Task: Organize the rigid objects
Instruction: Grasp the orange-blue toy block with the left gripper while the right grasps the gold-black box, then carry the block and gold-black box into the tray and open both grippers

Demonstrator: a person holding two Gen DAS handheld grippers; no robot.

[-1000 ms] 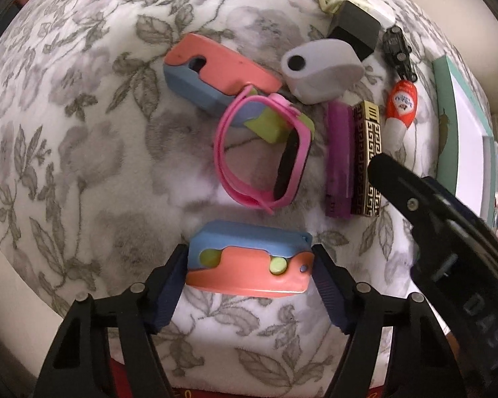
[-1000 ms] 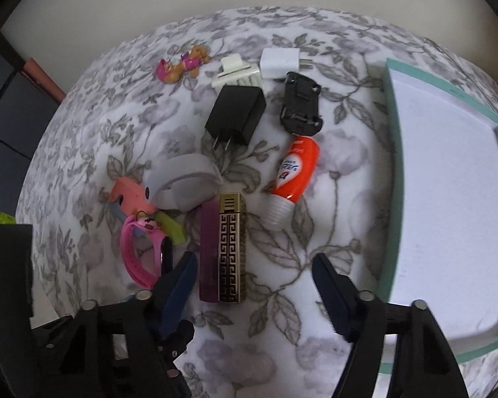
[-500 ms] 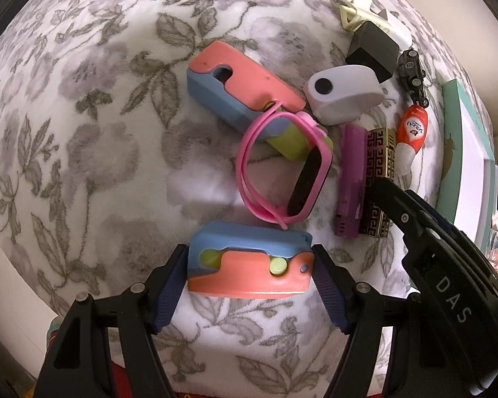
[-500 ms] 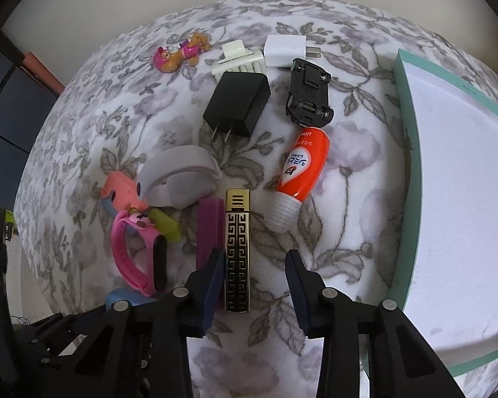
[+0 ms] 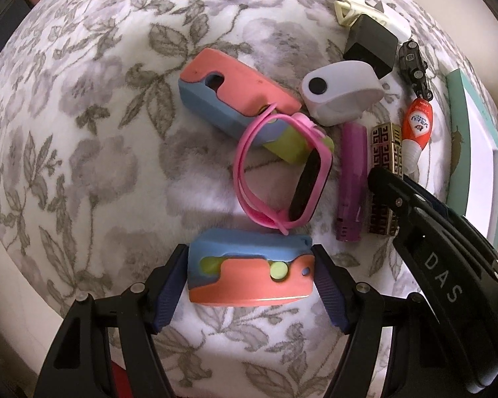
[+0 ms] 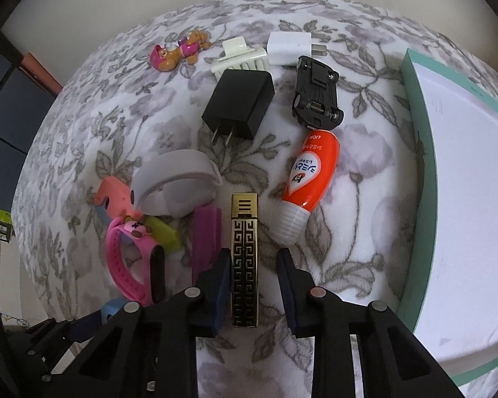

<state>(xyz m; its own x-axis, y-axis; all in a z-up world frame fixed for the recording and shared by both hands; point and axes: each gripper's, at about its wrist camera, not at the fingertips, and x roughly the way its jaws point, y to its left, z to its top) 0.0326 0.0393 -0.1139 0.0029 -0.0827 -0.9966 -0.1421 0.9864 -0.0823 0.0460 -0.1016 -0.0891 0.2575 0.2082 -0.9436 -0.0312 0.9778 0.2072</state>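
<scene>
I had the left gripper [image 5: 250,273] clamped on a blue-and-coral plastic block [image 5: 250,267], low over the floral-cloth surface [image 5: 83,132]. My right gripper [image 6: 255,285] was closing around the gold-and-black patterned rectangular case [image 6: 245,258]; its left pad touched, the right stood just apart. At two o'clock lay the orange plastic tube [image 6: 310,179].

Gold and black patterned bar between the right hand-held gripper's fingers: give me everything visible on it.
The patterned bar is a slim rectangular block, shiny gold with a black key-pattern maze and three short stripes at its far end; it looks metallic. It lies flat on the floral cloth, lengthwise along the right hand-held gripper, whose jaws are closing around its near half; the left pad looks to touch it, the right shows a gap. A purple stick lies alongside its left, an orange tube to its right.
</scene>
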